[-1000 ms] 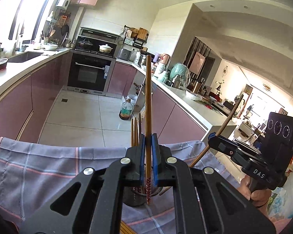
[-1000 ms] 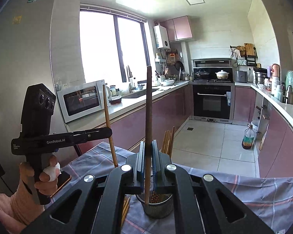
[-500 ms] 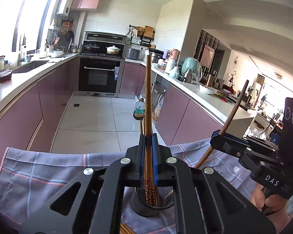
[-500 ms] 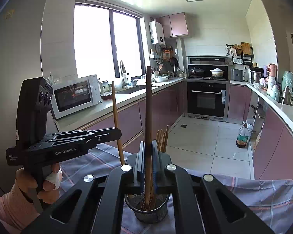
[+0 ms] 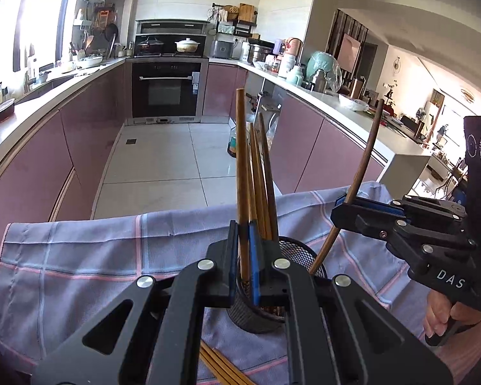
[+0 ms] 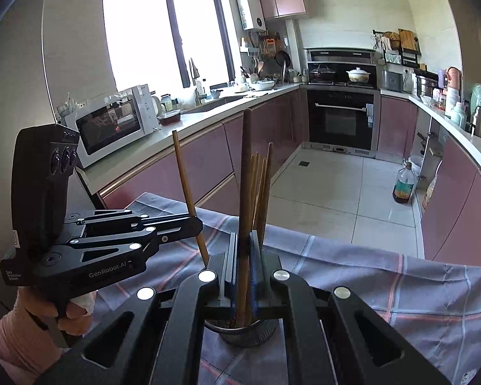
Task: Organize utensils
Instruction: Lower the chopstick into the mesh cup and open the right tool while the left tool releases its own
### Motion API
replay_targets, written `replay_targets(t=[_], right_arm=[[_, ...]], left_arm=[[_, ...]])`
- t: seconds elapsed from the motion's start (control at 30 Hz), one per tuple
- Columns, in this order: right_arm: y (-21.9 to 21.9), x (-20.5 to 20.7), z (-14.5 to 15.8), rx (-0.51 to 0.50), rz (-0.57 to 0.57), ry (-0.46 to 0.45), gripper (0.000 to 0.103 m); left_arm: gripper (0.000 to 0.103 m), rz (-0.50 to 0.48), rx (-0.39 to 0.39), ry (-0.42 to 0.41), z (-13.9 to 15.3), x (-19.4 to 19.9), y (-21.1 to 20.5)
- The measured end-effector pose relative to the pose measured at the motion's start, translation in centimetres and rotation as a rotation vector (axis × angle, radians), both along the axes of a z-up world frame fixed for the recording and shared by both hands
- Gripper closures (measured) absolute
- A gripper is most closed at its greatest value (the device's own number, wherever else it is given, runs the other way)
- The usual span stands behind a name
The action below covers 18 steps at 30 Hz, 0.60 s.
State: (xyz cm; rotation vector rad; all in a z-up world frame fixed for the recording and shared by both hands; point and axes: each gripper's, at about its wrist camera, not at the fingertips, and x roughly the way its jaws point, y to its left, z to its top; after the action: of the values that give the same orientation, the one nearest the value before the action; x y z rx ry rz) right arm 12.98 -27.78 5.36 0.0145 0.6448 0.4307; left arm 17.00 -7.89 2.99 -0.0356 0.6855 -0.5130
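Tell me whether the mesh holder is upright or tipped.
Upright. The mesh holder stands on the checked cloth, rim up, with chopsticks rising from it.

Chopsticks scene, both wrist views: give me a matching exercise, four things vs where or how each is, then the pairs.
Things:
1. left gripper
2. right gripper
3. mesh cup
4. loose chopsticks

States:
A. stands on the checked cloth, several chopsticks upright inside
B. lying flat on the cloth, near edge
C. shut on a lighter brown chopstick, its tip down in the cup
D. shut on a darker brown chopstick, its tip down in the cup

Pairs: 1-C, 2-D, 3-A, 4-B
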Motion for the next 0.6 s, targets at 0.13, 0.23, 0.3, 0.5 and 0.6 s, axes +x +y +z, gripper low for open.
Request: replay_targets(t=[0.13,0.23,0.3,0.5,0.6], right_arm=[[0.3,0.7,-0.5,-0.008,-0.012,0.02,0.095],[0.2,1.0,-0.8,-0.011,-0.027,0.026,0.094],[0.1,1.1,-0.9,-0.008,-0.033,0.029,0.088],[-0.2,0.7,-1.3,0.002,-0.034,0.022,0.083],[-0.3,0.1,-1.3,0.011,-0.03,0.015,0.081]], left_arm=[[0.095,-0.002,0.003,0.027,-0.7,1.5,-0.1],[0.093,0.011,-0.004,0.035,-1.0,2.0,0.1],[0.089,0.013,-0.008,0.042,-1.2,2.1,0.1],[0.081,0.022,-0.036,0.06,-1.8,2.5,0.9],[0.078,0.02,-0.045,0.053,-1.7,1.9,1.3]])
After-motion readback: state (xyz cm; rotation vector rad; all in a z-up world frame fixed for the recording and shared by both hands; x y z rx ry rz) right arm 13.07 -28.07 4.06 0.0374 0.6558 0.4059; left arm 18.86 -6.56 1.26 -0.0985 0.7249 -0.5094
